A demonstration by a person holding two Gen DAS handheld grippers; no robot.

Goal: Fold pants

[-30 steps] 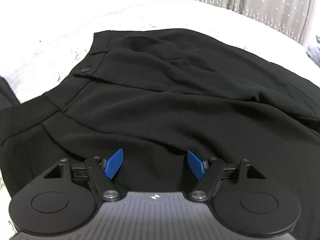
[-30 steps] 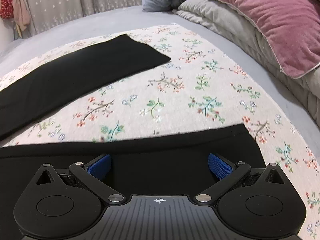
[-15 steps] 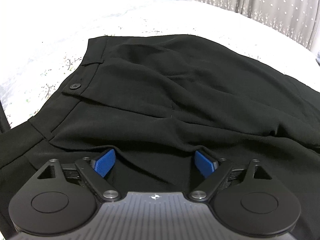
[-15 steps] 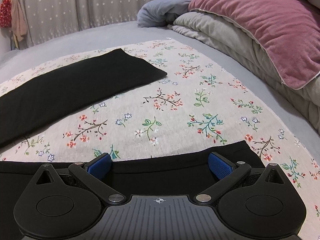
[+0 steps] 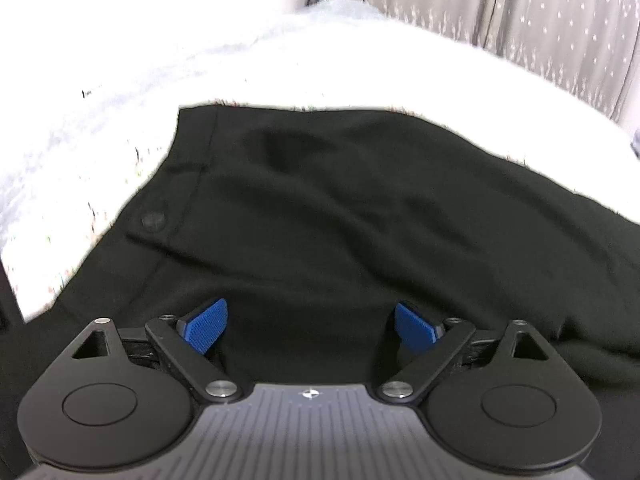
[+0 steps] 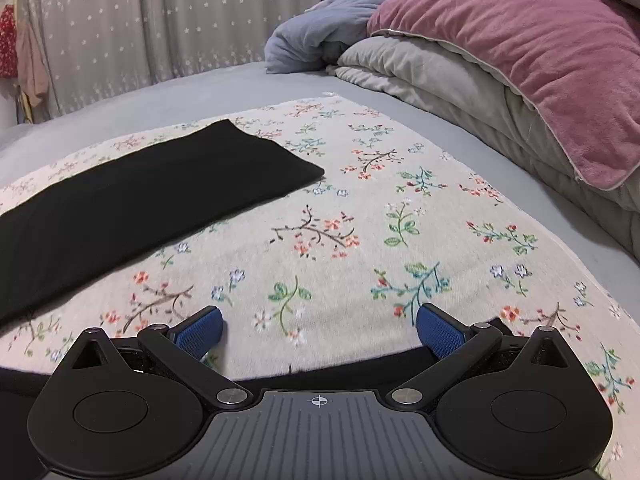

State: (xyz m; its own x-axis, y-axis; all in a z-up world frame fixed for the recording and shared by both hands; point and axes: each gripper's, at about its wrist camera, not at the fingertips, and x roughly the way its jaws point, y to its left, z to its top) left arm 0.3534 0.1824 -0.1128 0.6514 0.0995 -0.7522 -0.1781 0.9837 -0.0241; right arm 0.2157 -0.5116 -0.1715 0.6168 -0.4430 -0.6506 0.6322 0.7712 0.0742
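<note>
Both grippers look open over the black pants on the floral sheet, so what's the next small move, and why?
Probably lower the right gripper onto the near leg's hem and close. Its blue pads stand apart over bare floral sheet, just past that edge. The left gripper, jaws opening, holds nothing above the black pants near the waistband button.

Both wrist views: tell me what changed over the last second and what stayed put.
The left tongs are opening wider above the black pants, gripping nothing; the waistband button slid lower in view. The right tongs drew back off the near pant leg's hem, now over the floral sheet, open. The far pant leg, pink pillow and bedding stayed put.
</note>
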